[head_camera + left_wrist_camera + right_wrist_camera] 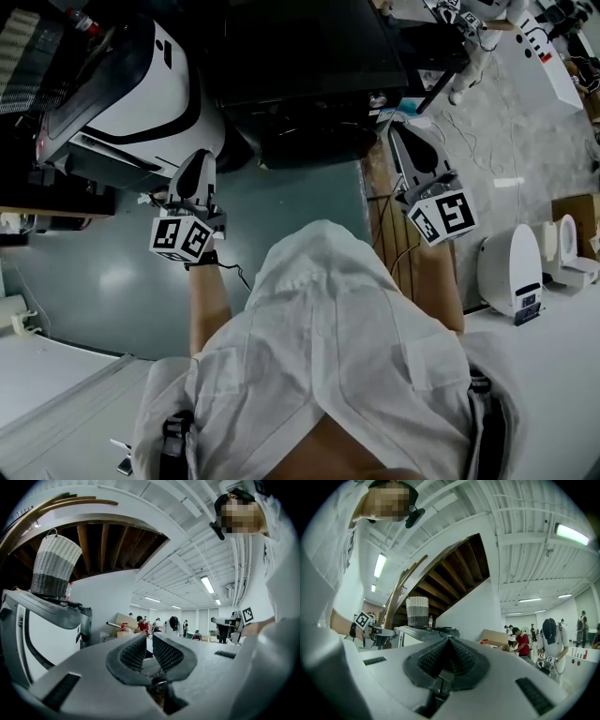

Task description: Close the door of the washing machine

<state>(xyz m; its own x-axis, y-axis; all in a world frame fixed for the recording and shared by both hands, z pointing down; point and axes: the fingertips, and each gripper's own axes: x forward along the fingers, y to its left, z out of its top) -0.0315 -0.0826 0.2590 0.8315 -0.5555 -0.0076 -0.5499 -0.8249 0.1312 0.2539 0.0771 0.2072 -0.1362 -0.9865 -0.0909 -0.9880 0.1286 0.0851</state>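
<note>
1. The washing machine, white with a curved black band, stands at the upper left of the head view, ahead and to the left of the person. No view shows whether its door is open or shut.
2. A woven basket in grey and white bands sits on top of the machine, with a small bottle just beside it.
3. The left gripper hangs level just beside the machine. Its ribbed fingers are drawn all but together, with nothing between them.
4. The right gripper is held level well apart from the machine, off to the right near a dark unit. Its fingers are pressed together and hold nothing.
5. The person, in a white garment, leans over a teal floor, one arm stretched out to each gripper.
6. Beyond the grippers, under white ceiling beams and strip lights, several people stand around a cardboard box in the open hall.
</note>
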